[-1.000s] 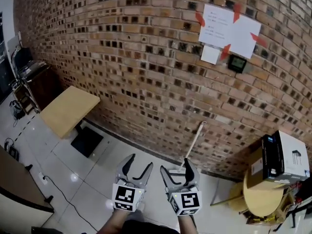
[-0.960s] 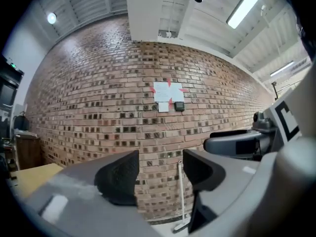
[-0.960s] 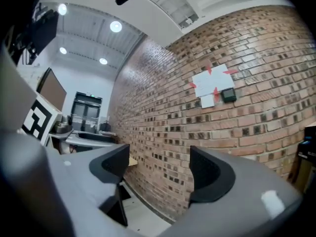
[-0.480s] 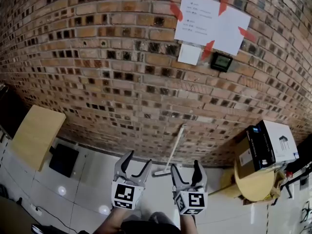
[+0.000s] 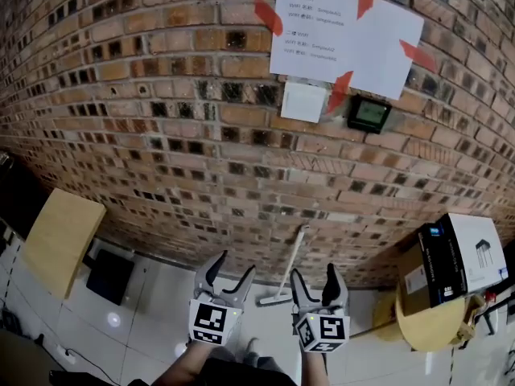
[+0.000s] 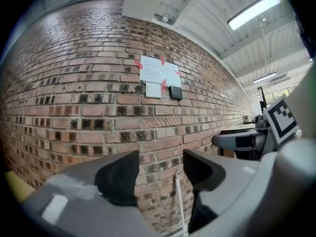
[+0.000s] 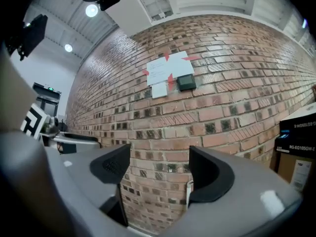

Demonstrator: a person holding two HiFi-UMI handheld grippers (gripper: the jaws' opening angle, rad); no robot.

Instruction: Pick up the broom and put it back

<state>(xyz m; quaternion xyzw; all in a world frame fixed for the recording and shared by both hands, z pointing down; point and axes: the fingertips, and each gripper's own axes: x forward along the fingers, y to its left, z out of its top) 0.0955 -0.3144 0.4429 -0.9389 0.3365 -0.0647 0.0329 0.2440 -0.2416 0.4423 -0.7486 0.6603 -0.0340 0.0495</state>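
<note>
Brick wall (image 5: 161, 135) fills the head view; the broom (image 5: 290, 265) leans upright against it, brush end on the floor, at about twelve o'clock from the two grippers and apart from both; the left gripper (image 5: 232, 270) and right gripper (image 5: 315, 278) sit low in frame, each with jaws spread and empty; a cardboard box (image 5: 455, 256) lies at four o'clock.

Left gripper view: the left gripper (image 6: 160, 172) has its jaws wide apart with only wall between them; the broom's pale handle (image 6: 178, 201) shows at six o'clock.

Right gripper view: the right gripper (image 7: 160, 174) is equally wide and empty; the handle (image 7: 189, 194) peeks beside the right jaw.

Judged from this, the pick-up has not begun; grasping and returning remain.
</note>
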